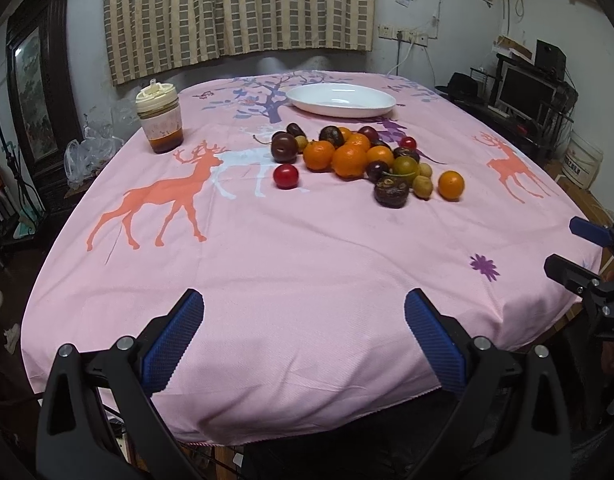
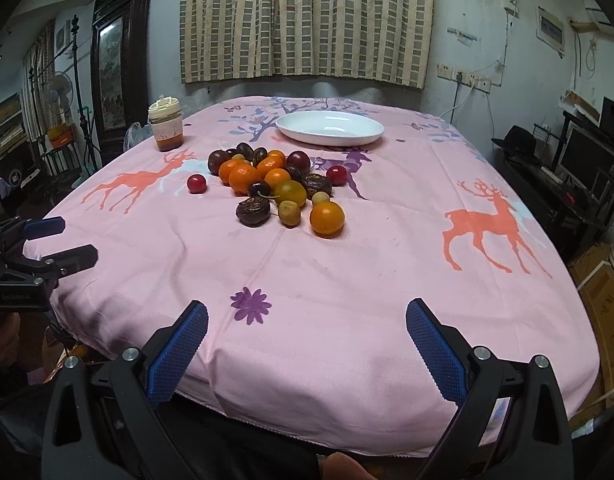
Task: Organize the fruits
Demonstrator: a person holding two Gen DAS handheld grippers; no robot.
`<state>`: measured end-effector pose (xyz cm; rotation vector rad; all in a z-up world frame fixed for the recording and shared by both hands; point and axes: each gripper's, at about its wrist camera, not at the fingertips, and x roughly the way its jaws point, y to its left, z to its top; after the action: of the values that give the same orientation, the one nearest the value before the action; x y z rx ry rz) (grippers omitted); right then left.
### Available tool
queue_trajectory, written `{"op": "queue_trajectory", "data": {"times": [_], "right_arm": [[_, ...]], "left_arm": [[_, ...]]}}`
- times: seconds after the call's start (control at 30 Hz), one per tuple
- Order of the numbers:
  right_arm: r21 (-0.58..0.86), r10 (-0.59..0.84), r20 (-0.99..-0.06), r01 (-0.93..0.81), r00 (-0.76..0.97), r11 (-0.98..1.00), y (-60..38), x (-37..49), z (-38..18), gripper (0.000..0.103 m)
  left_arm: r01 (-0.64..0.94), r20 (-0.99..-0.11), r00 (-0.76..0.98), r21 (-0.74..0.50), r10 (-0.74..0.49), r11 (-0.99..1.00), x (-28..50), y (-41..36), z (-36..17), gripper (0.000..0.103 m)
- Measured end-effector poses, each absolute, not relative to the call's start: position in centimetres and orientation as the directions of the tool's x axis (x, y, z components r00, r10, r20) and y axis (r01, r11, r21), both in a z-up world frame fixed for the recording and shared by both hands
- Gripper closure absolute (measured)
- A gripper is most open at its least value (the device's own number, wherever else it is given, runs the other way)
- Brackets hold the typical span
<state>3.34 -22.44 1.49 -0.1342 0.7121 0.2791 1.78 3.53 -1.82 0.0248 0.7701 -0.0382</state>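
Note:
A pile of fruit (image 1: 359, 152) (image 2: 275, 184) lies mid-table on the pink deer cloth: several oranges, dark plums, red plums, small yellow-green fruits and wrinkled dark passion fruits. One orange (image 1: 451, 185) (image 2: 327, 219) sits apart at the near right. A red plum (image 1: 285, 176) (image 2: 196, 183) sits apart at the left. An empty white oval plate (image 1: 341, 99) (image 2: 330, 127) stands behind the pile. My left gripper (image 1: 305, 320) (image 2: 65, 240) is open and empty over the near table edge. My right gripper (image 2: 307, 328) (image 1: 571, 248) is open and empty, to its right.
A lidded jar (image 1: 159, 122) (image 2: 165, 128) with brown contents stands at the far left of the table. A curtain hangs behind. A dark cabinet and plastic bags (image 1: 83, 152) are at the left. A desk with a monitor (image 1: 527, 94) is at the right.

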Motion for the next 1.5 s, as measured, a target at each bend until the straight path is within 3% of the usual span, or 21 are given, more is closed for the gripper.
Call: {"op": "queue_trajectory", "data": {"times": [0.07, 0.17, 0.37, 0.43, 0.63, 0.73, 0.9, 0.97, 1.27, 1.4, 1.5], "right_arm": [[-0.032, 0.197, -0.669, -0.293, 0.716, 0.956, -22.4, 4.5, 1.1, 0.009], [-0.023, 0.203, -0.691, -0.301, 0.694, 0.953, -22.1, 7.3, 0.5, 0.025], [0.045, 0.231, -0.733, -0.293, 0.64, 0.955, -21.8, 13.8, -1.3, 0.037], [0.051, 0.219, -0.757, -0.279, 0.615, 0.959, -21.6, 15.9, -2.0, 0.044], [0.039, 0.224, -0.793, -0.32, 0.567, 0.947, -20.8, 19.6, -3.3, 0.044], [0.053, 0.242, -0.799, -0.337, 0.55, 0.94, -20.6, 20.5, -3.7, 0.064], [0.08, 0.275, -0.781, -0.346, 0.561, 0.935, -21.3, 19.9, -3.1, 0.064], [0.12, 0.306, -0.766, -0.343, 0.565, 0.932, -22.2, 19.2, -2.4, 0.064], [0.2, 0.364, -0.726, -0.327, 0.584, 0.924, -25.0, 17.1, -1.4, 0.064], [0.209, 0.366, -0.72, -0.319, 0.589, 0.924, -25.6, 16.9, -1.5, 0.064], [0.205, 0.365, -0.718, -0.321, 0.593, 0.925, -25.8, 16.8, -1.3, 0.064]], "left_arm": [[0.041, -0.703, 0.71, -0.02, -0.043, 0.999, 2.2, 4.2, -2.2, 0.004], [0.043, -0.714, 0.697, -0.052, -0.067, 0.998, 3.0, 5.0, -2.9, 0.005], [0.081, -0.707, 0.702, -0.04, -0.086, 0.996, 3.9, 5.1, -3.6, 0.006], [0.1, -0.712, 0.694, -0.048, -0.105, 0.994, 4.4, 5.1, -3.8, 0.018], [0.196, -0.716, 0.669, -0.09, -0.2, 0.977, 7.3, 4.2, -3.4, 0.021], [0.242, -0.717, 0.654, -0.104, -0.241, 0.965, 9.4, 3.1, -3.0, 0.021], [0.314, -0.742, 0.612, -0.088, -0.272, 0.946, 13.8, 0.1, -3.2, 0.022], [0.351, -0.758, 0.582, -0.093, -0.295, 0.932, 15.3, -1.1, -3.7, 0.032], [0.416, -0.806, 0.496, -0.105, -0.322, 0.903, 20.2, -5.3, -6.1, 0.043], [0.408, -0.817, 0.486, -0.103, -0.311, 0.907, 20.8, -5.8, -6.8, 0.059], [0.418, -0.816, 0.486, -0.097, -0.313, 0.903, 20.5, -5.8, -6.7, 0.062]]}}
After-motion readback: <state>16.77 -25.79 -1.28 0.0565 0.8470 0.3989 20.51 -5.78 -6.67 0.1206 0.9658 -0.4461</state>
